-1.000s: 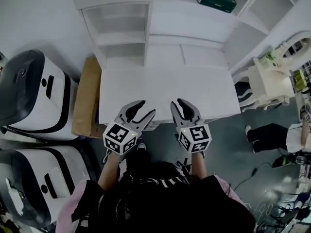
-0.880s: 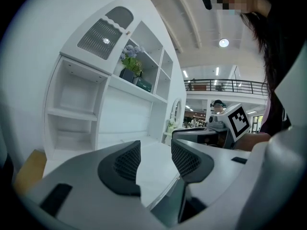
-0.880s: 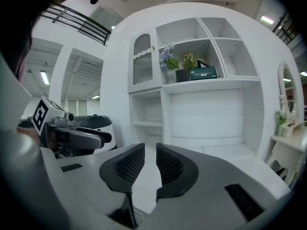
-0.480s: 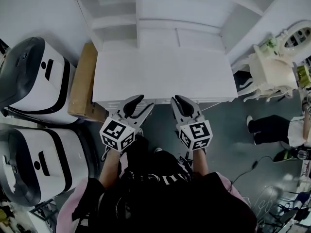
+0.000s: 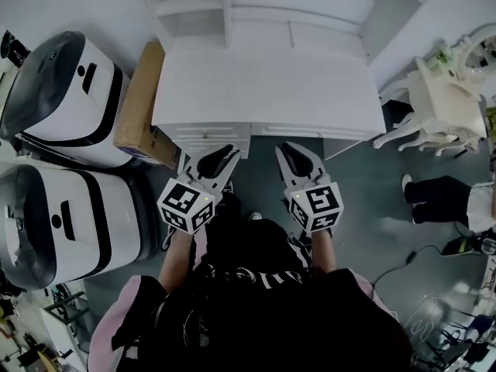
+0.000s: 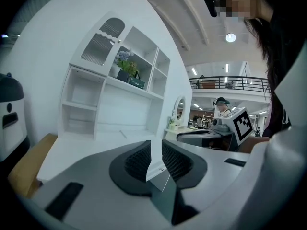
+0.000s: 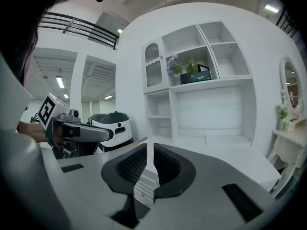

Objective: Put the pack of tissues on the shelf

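Observation:
A dark green pack (image 6: 136, 83) stands on an upper shelf of the white shelf unit (image 6: 96, 104) beside a pot of flowers; it shows in the right gripper view too, as the green pack (image 7: 197, 75). The head view cuts that shelf off. My left gripper (image 5: 227, 158) and right gripper (image 5: 297, 150) hang side by side over the floor, just short of the white desk's front edge (image 5: 256, 130). Both are closing with nothing between the jaws. Only a narrow slit remains in the left gripper (image 6: 154, 150) and the right gripper (image 7: 150, 152).
Two large white and grey machines (image 5: 66, 91) (image 5: 62, 223) stand at the left, with a cardboard box (image 5: 139, 103) against the desk's side. A white vanity table (image 5: 442, 99) and a person's leg (image 5: 449, 204) are at the right. Cables lie on the floor.
Both grippers have drawn back from over the desk's front edge to above the floor. Their jaws have narrowed from apart to nearly together. The top shelf has left the head view.

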`<state>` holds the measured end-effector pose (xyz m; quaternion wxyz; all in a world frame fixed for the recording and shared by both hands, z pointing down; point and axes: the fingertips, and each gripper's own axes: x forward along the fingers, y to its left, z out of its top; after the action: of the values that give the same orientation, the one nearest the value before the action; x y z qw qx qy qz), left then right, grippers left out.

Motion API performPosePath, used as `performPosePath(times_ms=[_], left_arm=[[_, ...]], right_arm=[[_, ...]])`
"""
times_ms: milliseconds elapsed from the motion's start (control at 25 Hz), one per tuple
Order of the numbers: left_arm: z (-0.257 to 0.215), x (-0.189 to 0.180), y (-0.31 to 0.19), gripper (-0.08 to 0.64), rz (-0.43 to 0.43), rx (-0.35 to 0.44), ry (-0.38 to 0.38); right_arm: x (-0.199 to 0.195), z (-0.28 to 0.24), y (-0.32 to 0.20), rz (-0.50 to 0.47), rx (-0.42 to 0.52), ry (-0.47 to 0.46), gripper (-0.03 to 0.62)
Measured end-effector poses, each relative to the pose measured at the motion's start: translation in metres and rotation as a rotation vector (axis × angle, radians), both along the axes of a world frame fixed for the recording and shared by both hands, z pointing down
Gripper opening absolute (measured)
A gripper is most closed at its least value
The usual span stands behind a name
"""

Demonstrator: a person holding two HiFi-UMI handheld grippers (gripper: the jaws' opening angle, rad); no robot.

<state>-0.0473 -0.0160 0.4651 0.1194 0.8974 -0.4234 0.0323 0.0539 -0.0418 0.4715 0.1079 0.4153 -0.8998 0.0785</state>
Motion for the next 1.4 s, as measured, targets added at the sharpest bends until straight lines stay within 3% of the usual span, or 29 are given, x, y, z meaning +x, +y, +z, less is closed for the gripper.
performPosePath(times_ms=[440,920,1160,1400], left_arm=[[0.013,-0.001,0.055,0.048,-0.044,-0.027,-0.020],[0.017,-0.004,0.075,0.043,-0.068,-0.026,-0.032],[0.011,-0.008,0.080,0.043,-0.074,-0.008,0.036],[0.011,-0.017,0.081,0.043,-0.114,-0.015,0.044]], right_arm=[[-0.002,0.010,0.046,-0.065,0.004,0.017,0.067],[0.001,0.012,0.062,-0.081,0.020,0.036,0.064],[-0.001,0.010,0.064,-0.092,0.032,0.039,0.064],[-0.001,0.005,0.065,-0.101,0.043,0.041,0.064]])
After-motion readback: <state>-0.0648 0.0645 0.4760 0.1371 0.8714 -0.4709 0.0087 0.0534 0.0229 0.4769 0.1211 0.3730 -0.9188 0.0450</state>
